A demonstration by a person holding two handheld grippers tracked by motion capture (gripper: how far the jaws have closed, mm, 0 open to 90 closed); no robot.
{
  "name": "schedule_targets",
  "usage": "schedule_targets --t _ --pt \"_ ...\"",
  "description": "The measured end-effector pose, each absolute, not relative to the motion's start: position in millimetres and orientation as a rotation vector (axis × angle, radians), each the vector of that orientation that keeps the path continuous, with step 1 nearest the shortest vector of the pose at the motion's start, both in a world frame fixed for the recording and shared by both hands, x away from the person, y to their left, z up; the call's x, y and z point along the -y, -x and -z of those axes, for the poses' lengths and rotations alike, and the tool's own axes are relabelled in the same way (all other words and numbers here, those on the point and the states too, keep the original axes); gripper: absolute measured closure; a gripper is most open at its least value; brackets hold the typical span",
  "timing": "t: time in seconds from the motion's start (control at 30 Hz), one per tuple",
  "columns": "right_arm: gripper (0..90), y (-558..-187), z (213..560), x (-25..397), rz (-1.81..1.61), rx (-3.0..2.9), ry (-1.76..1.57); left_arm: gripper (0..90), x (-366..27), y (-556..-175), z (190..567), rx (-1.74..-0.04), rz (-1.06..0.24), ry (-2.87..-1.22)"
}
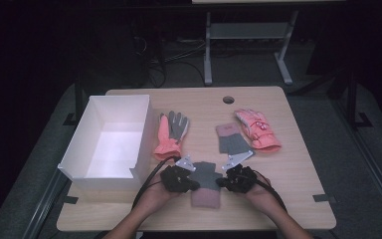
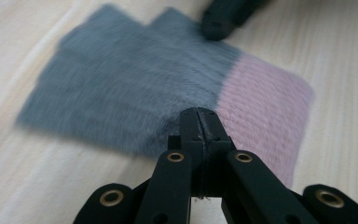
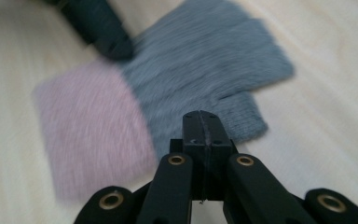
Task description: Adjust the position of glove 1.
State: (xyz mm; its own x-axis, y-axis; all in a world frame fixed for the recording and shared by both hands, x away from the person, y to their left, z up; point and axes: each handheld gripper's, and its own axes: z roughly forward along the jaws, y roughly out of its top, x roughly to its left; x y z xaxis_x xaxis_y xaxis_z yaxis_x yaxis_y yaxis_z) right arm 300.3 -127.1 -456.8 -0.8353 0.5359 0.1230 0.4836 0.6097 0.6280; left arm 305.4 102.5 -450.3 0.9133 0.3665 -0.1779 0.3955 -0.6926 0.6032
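Four gloves lie on the wooden table (image 1: 298, 199), and beside them, at the left, stands the biggest thing, an open white box (image 1: 110, 172) with nothing inside. After the box in size come the gloves further from the person: a coral and grey glove (image 1: 171, 133) just beside the box, a padded pink glove (image 1: 257, 130) at the right, and a grey knit glove with a pink cuff (image 1: 230, 139) touching its left side. The nearest one, the grey and pink knit glove (image 1: 206, 185), lies flat at the front of the table between the two hands, its pink cuff toward the person.

The left gripper (image 2: 199, 122) sits at one long edge of this glove, where grey meets pink, and its jaws are pressed together. The right gripper (image 3: 201, 123) is at the opposite edge near the thumb, jaws also together. If any fabric is pinched between them I cannot tell; both seem only to rest on the edge.

I judge the step in hand is taking up this glove, probably to bring it to the box or to its partner. The next move calls for the jaws to part, bite the knit edge on both sides, and lift evenly so it does not sag.

The pink padded glove carries a small printed figure, but no writing or brand is readable anywhere.
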Motion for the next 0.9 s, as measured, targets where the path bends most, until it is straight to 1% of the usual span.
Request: schedule_targets --t 0.27,0.43,0.57,0.6,0.63,0.73,0.77,0.8,0.83,0.87,0.9 --pt "90.0 -327 458 113 -1.044 -2.727 -0.888 89.7 -92 -304 452 -0.501 0.086 -2.403" --pt "90.0 -336 460 103 -1.064 -2.722 -0.879 89.7 -86 -303 453 -0.472 0.097 -2.408" --pt "90.0 -334 457 106 -1.072 -2.708 -0.869 89.0 -90 -302 451 -0.473 0.084 -2.395" --pt "90.0 -335 452 115 -1.064 -2.680 -0.880 86.2 -91 -302 450 -0.476 0.078 -2.390" --pt "90.0 -335 452 115 -1.064 -2.680 -0.880 86.2 -94 -300 448 -0.484 0.072 -2.376" --pt "90.0 -344 445 138 -1.053 -2.617 -0.933 78.7 -105 -297 444 -0.516 0.041 -2.351" --pt "90.0 -346 443 146 -1.044 -2.594 -0.961 72.7 -109 -296 443 -0.522 0.022 -2.348" --pt "90.0 -352 440 160 -1.044 -2.556 -1.007 61.2 -115 -294 442 -0.546 0.001 -2.352" --pt "90.0 -354 439 167 -1.015 -2.535 -1.019 54.3 -115 -294 442 -0.546 0.001 -2.352" --pt "90.0 -354 439 167 -1.015 -2.535 -1.019 54.3 -118 -293 442 -0.555 -0.029 -2.369" --pt "90.0 -357 438 174 -0.996 -2.519 -1.031 49.6 -120 -291 442 -0.564 -0.046 -2.367"
